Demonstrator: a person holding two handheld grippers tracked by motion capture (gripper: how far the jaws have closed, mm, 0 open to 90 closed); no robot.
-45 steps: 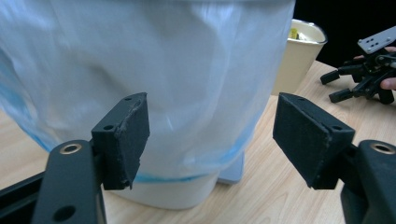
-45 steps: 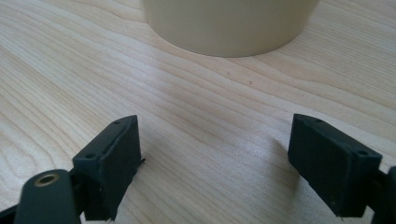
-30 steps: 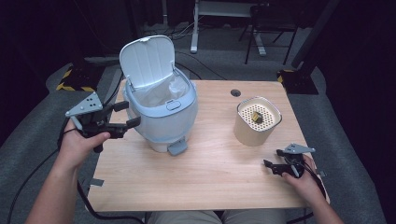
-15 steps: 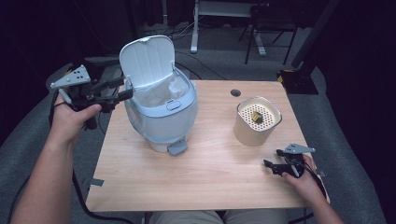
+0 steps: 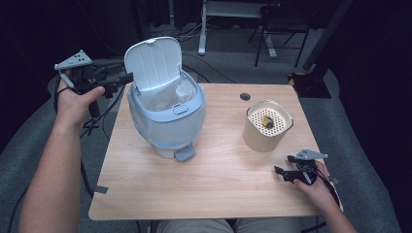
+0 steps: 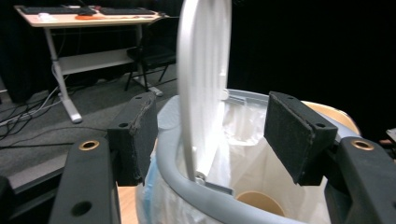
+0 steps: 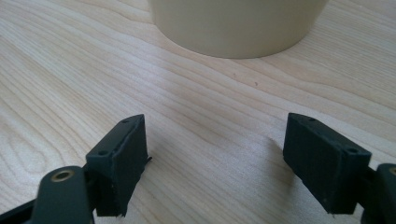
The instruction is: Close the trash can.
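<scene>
L gripper (image 5: 127, 77) was held up off the table's left edge, just beside the left rim of the bin's lid (image 5: 154, 60). Its jaws stood fairly wide and had just been opening a bit. In the left gripper view the lid showed edge-on btwn the pads, but neither pad pressed on it, so nothing was held. The bin (image 5: 167, 116) sat on the left half of the table (image 5: 218, 194), lid upright and tipped back, white bag (image 5: 175, 94) showing inside, pedal (image 5: 184, 154) facing the person.

R gripper (image 5: 282, 171) rested low at the table's near right corner, jaws wide and empty, near the beige pot (image 5: 265, 136) w/ a small dark thing (image 5: 266, 121) on its holed top.

Judgement: the step was working the lid w/ the L gripper.
- Keep the pads square to the lid edge and close gently. It's thin plastic and would prob flex or slip.
- Grip near the free rim, not the hinge, for more leverage.
- Follow the hinge arc. Don't pull sideways, since the bin looked light and could slide or tip.
- Keep the cable clear of the rim.
- R gripper was well apart, so no clash. It could steady the bin body if needed.
</scene>
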